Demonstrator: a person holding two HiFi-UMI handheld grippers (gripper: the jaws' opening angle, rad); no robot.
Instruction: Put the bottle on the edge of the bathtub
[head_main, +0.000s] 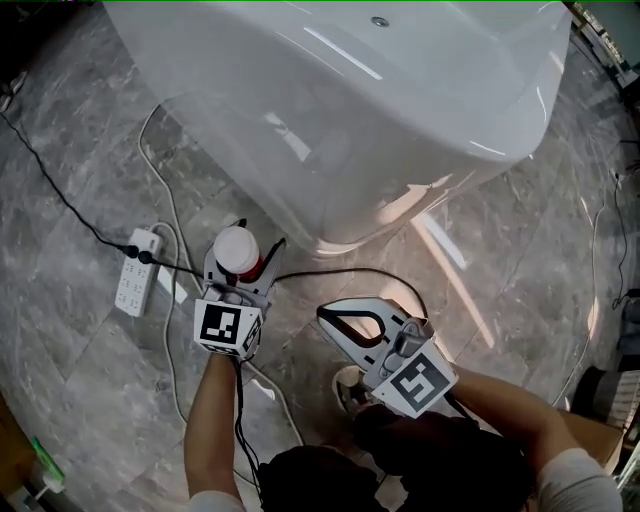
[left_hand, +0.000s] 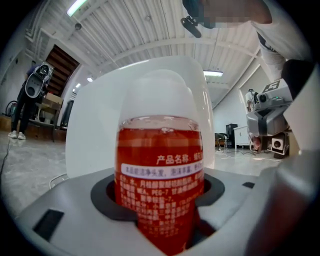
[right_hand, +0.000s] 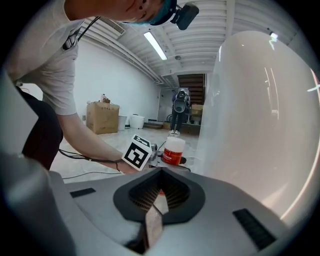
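A bottle (head_main: 237, 250) of red liquid with a white cap stands upright between my left gripper's (head_main: 250, 238) jaws, low beside the white bathtub (head_main: 350, 170). In the left gripper view the bottle (left_hand: 159, 170) fills the rounded recess, and the jaws hug both its sides. Behind it rises the bathtub wall (left_hand: 90, 130). I cannot tell whether the bottle touches the floor. My right gripper (head_main: 325, 314) hangs to the right, shut and holding nothing. The right gripper view looks over its own closed jaws (right_hand: 161, 172) at the bottle (right_hand: 173, 151) and the tub wall (right_hand: 265, 110).
A white power strip (head_main: 137, 270) and cables (head_main: 60, 195) lie on the grey marble floor to the left. A black cable (head_main: 350, 272) curls between the grippers. A cardboard box (right_hand: 102, 117) stands far off, and a person (right_hand: 179, 112) stands in the distance.
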